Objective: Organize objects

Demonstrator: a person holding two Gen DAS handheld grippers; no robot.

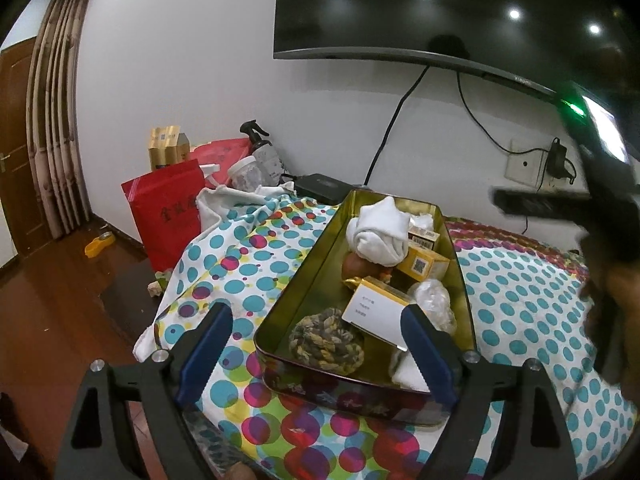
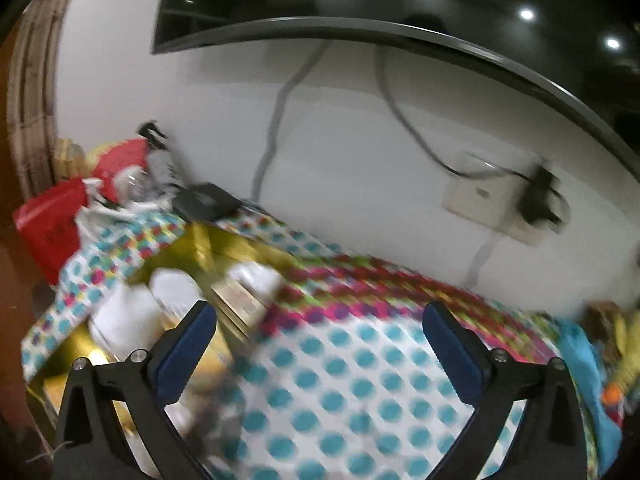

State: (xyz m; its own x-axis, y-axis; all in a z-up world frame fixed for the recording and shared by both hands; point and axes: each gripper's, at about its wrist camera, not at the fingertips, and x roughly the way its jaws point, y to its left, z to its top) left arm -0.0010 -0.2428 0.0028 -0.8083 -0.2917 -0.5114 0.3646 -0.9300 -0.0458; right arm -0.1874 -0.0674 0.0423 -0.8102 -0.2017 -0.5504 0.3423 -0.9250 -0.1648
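In the left wrist view, you are holding the left gripper (image 1: pixel 316 354) with its blue-padded jaws standing wide apart on either side of the near end of the long gold metal tin (image 1: pixel 304 276), and the pads are not pressing on it. The tin is lying on the dotted colourful tablecloth (image 1: pixel 516 292), and it is already carrying a knotted white cloth (image 1: pixel 378 230), small yellow cardboard boxes (image 1: pixel 424 262), a white card (image 1: pixel 374 312) and a braided rope ball (image 1: pixel 326 340). If you are planning to steady the tin, I think you should be closing on its wall slowly, so the contents are not shaking. In the right wrist view, which is blurred, you are carrying the right gripper (image 2: pixel 320 344) with its jaws fully apart and nothing between them, over the bare tablecloth just right of the tin. Loose things, blue and yellow (image 2: pixel 584 360), are lying at the far right edge; I cannot tell what they are. Probably you are going for them next, so be approaching low and centred.
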